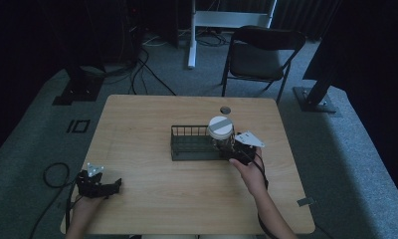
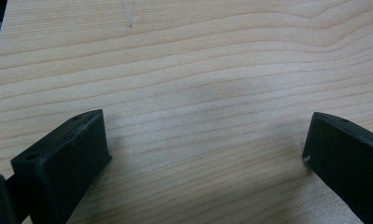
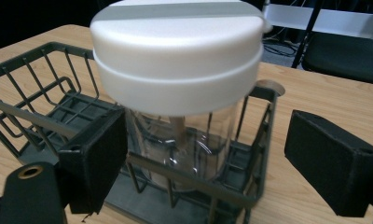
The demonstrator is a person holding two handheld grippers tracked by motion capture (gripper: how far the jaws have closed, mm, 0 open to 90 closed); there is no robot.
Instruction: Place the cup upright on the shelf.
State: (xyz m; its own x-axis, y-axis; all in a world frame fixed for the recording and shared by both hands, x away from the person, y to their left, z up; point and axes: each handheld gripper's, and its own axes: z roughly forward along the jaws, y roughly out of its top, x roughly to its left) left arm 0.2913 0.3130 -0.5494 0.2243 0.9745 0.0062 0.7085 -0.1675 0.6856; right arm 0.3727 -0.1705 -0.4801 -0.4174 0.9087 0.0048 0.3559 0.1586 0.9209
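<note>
From the high view, the right gripper (image 1: 230,149) sat at the right end of the dark wire basket (image 1: 187,149), right up against the clear jar (image 1: 221,134) with its white lid (image 1: 220,127). The jar stood upright inside that right end of the basket, lid well above the rim. Whether the jaws touched the glass could not be told from up there. The left gripper (image 1: 112,187) rested low on the wooden table (image 1: 152,199), near the front left corner and well apart from the basket, with bare wood stretching between them. The basket's left half lay open.

In the left gripper view, the jaws stood wide apart, gripping nothing, only plain table (image 2: 198,70) grain between them. The table's edge showed at the upper left of that view.

In the right gripper view, the right gripper (image 3: 205,154) was spread wide too, one jaw either side of the jar (image 3: 184,149). The left-hand jaw sat just beside the glass, the right-hand jaw stood clear beyond the basket (image 3: 44,116) end wall. The basket's near rim crossed in front of the jar, and the lid (image 3: 175,51) loomed above both jaws. Open table lay off to the right.
</note>
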